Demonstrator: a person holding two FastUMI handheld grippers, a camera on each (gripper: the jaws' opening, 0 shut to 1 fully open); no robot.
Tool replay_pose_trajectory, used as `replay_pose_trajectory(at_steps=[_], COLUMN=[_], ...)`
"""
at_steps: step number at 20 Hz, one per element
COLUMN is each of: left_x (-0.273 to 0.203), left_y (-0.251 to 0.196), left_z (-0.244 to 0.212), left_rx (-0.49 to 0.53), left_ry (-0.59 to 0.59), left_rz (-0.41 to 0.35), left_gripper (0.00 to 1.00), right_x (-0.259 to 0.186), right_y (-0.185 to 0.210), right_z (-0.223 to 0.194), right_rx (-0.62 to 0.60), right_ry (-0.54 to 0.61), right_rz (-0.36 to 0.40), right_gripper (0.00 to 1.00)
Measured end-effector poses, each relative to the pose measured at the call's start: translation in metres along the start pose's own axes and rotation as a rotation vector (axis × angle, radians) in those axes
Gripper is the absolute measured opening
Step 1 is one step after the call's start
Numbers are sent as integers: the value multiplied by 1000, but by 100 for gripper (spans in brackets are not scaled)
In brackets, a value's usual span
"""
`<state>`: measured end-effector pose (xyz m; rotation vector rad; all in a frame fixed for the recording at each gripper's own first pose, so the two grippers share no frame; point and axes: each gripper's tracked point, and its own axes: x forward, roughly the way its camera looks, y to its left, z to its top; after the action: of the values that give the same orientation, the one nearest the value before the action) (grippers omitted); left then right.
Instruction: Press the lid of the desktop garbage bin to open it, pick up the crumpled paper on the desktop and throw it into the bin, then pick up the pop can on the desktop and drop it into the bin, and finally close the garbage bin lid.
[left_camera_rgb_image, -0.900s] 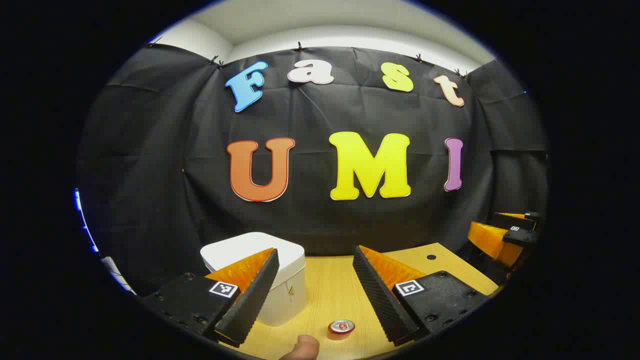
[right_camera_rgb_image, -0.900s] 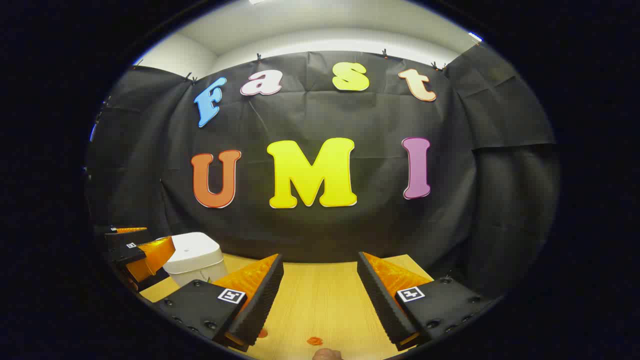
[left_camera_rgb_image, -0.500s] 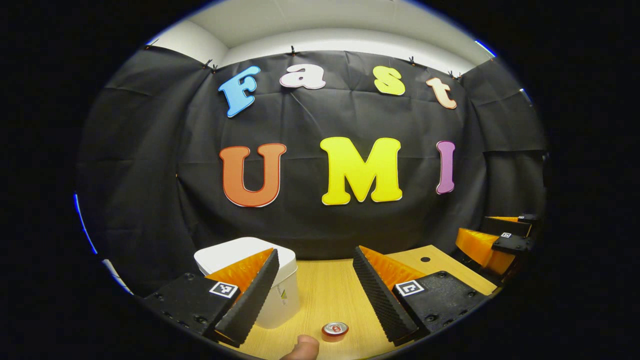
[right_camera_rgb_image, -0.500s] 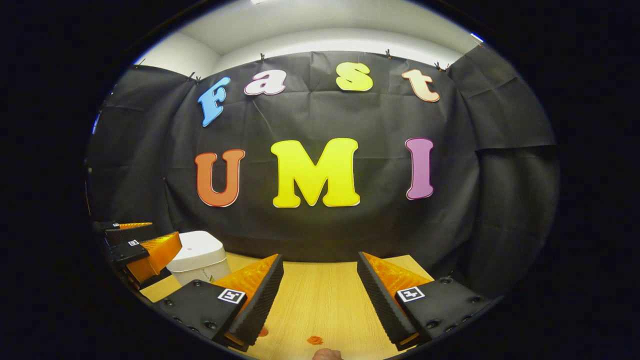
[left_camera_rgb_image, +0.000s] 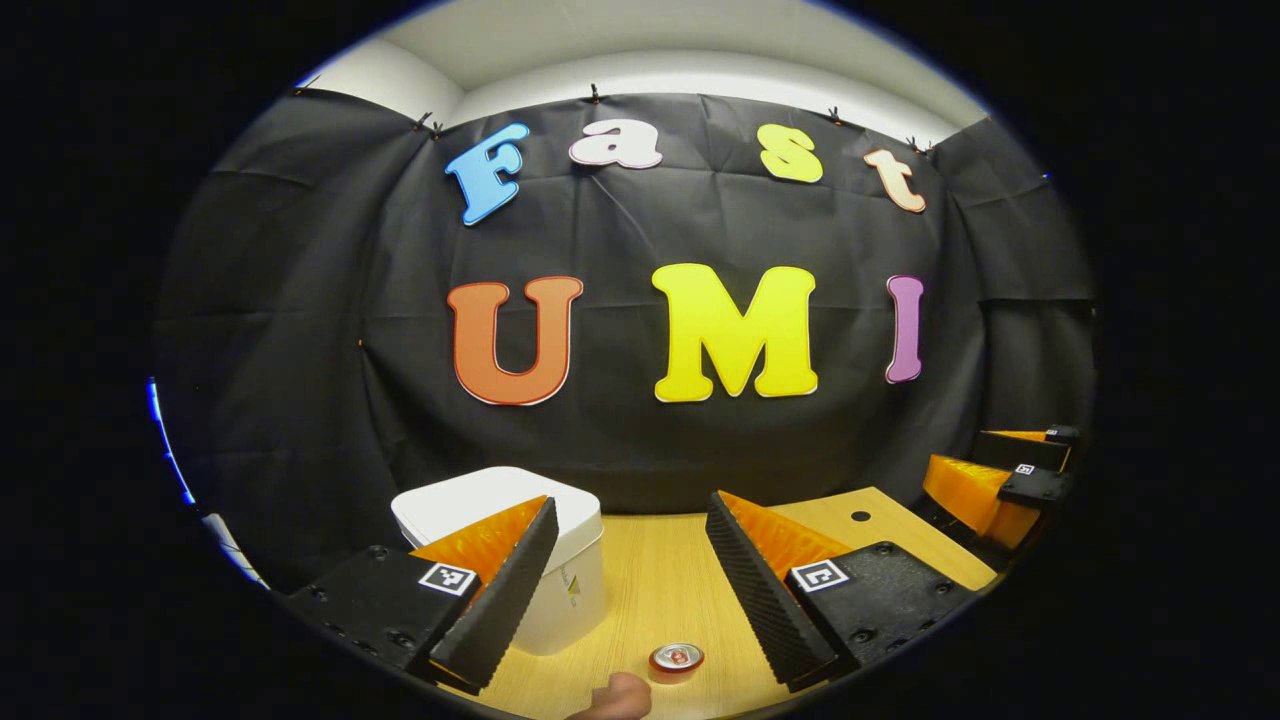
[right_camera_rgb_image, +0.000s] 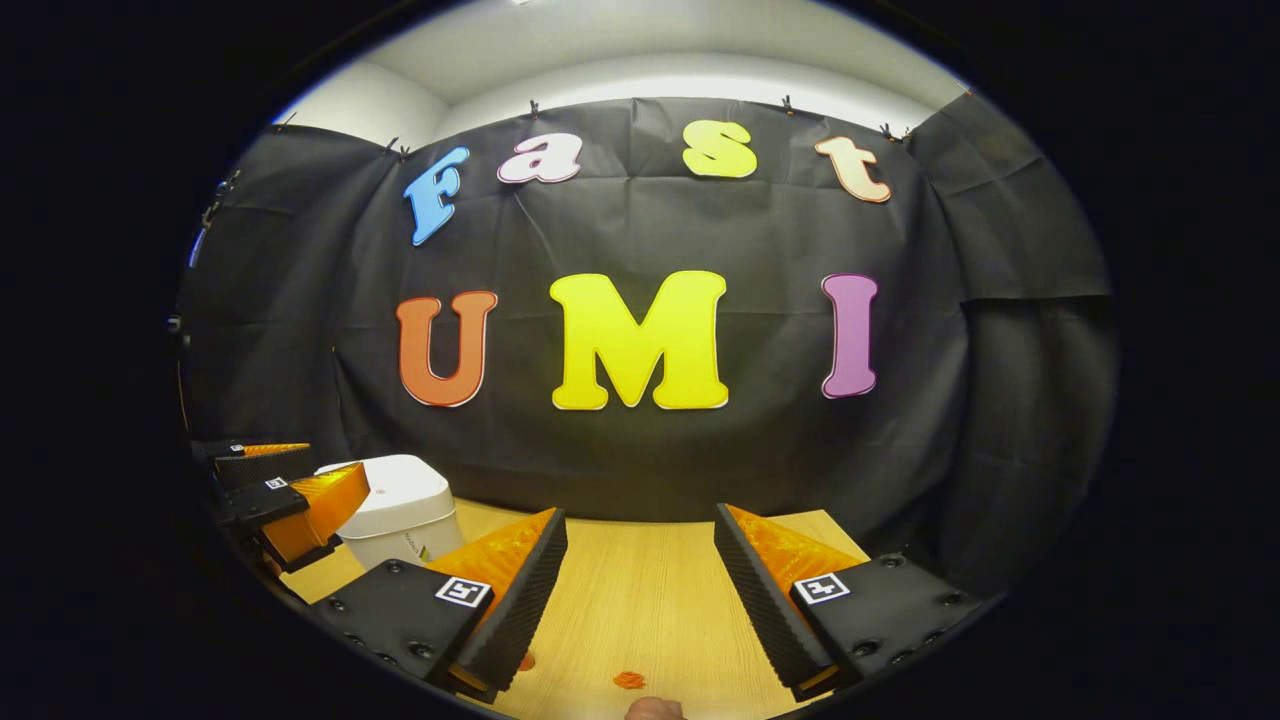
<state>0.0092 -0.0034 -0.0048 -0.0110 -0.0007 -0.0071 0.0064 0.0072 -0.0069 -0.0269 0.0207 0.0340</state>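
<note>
1. Both grippers hang above the worktop, and nothing has been touched yet by the look of it.
2. Left gripper: jaws spread wide, nothing between them.
3. Right gripper: same story, fingers well apart and empty.
4. The bin sits ahead and to the left of the left gripper, lid down flat; the gripper's left finger crosses in front of it in the left gripper view.
5. From the right gripper view the bin is far off to the left, with the left gripper just beside it.
6. So the left gripper is clearly the nearer one for the lid press, I'd say; it wants to go forward, a touch left, then down onto the lid.
7. The can stands upright on the worktop, low between the left gripper's fingers, close in.
8. Small orange bits lie on the worktop under the right gripper; too small to name.
9. The crumpled paper I can't place from here.
10. Step in hand, as I judge it: opening the lid, the very first one.
</note>
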Motion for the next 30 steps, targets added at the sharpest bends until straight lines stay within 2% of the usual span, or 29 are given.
replay_pose_trajectory(at_steps=[3,5,6,9,11,13,14,15,16,18,21,25,30], left_x=[5,11,16,29,38,47,52,56,62,70,84,102,118], left_y=[5,4,4,15,19,28,32,38,45,58,72,88,110], left_z=[1,-3,-6,-10,-14,-23,-26,-28,-30,-35,-36,-44,-71], left_rx=[-11,-23,-31,-36,-25,-20,-22,-22,-19,-4,25,24,-26], left_ry=[-14,-4,6,16,29,51,62,67,69,80,78,101,206], left_rz=[2,-20,-22,-5,1,6,15,30,53,86,123,154,212], left_gripper=[98,92,84,77,69,60,50,46,34,23,12,3,3], right_x=[5,8,12,18,21,25,27,28,29,30,33,36,40], right_y=[-1,1,2,4,6,6,5,5,4,4,3,0,1], right_z=[-3,-4,-5,-9,-8,-8,-8,-8,-9,-11,-15,-21,-27], right_rx=[-1,-4,-6,-16,-27,-39,-42,-44,-47,-55,-66,-69,-79], right_ry=[7,12,14,20,19,16,16,16,18,24,35,57,77], right_rz=[-4,-1,1,1,2,-1,-3,-5,-7,-11,-18,-30,-25], right_gripper=[94,94,94,94,94,94,94,94,94,94,94,94,94])
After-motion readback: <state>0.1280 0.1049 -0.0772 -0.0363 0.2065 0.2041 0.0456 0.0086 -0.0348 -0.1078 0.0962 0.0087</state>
